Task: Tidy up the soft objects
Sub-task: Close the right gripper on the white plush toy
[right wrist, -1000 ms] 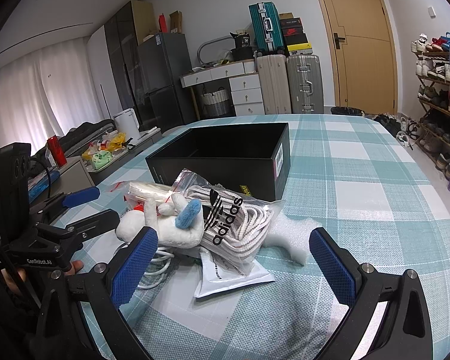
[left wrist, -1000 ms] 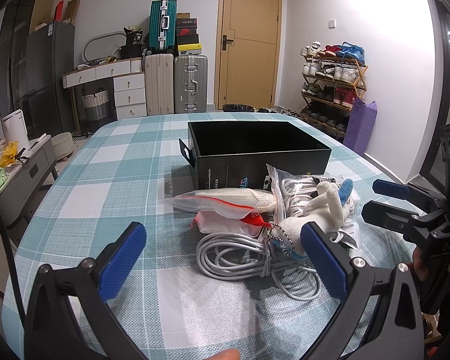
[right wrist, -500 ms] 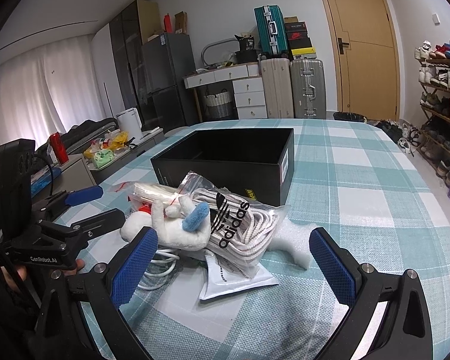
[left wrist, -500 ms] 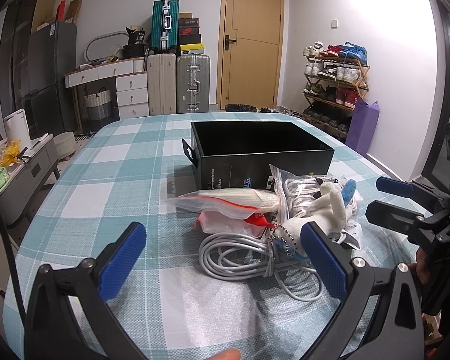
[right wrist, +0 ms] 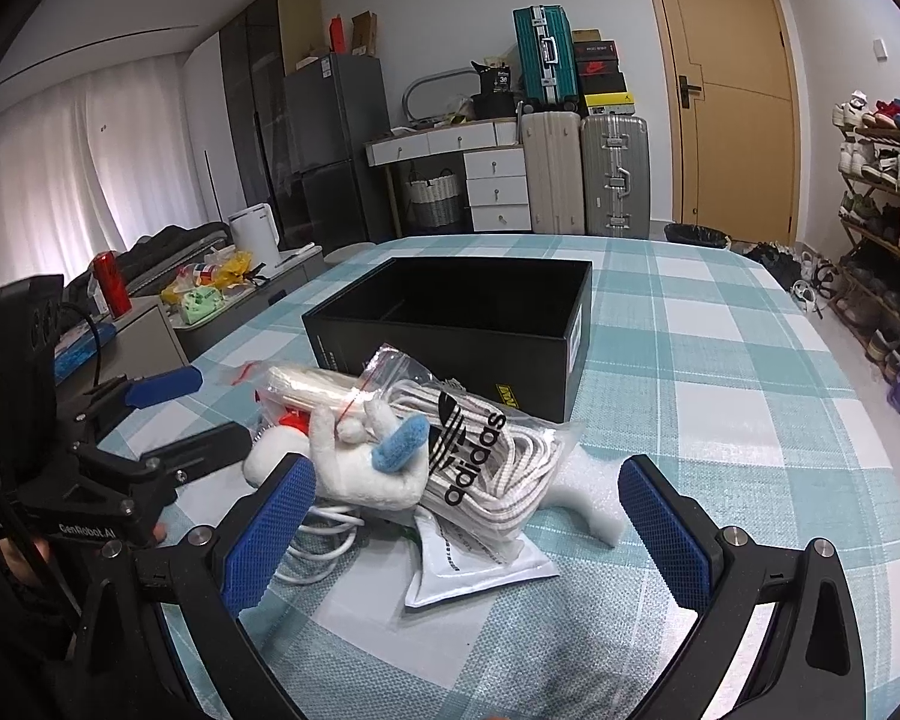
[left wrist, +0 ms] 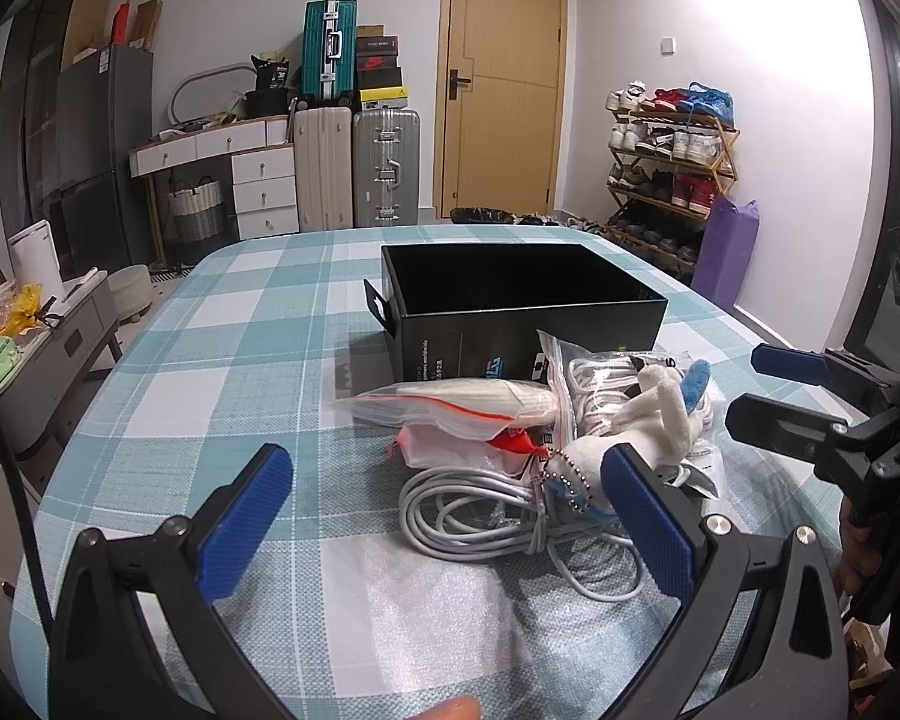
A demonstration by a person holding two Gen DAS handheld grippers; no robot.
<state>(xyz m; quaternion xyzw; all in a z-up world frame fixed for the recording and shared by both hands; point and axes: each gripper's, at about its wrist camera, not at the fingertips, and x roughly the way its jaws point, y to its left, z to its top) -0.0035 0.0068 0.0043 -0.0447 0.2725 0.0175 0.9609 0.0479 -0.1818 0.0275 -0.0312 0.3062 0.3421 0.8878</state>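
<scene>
Both left tongs (left wrist: 444,516) and right tongs (right wrist: 465,519) hover spread, empty. The white plush toy (right wrist: 360,462) tops the pile, at six o'clock from the open black cardboard box (right wrist: 468,324), likely its destination.

Teal-and-white checked tablecloth (left wrist: 222,360), black box (left wrist: 510,300), white plush toy (right wrist: 360,462) with blue ear, white cable (left wrist: 480,516), blue gripper pads (right wrist: 660,534).
</scene>
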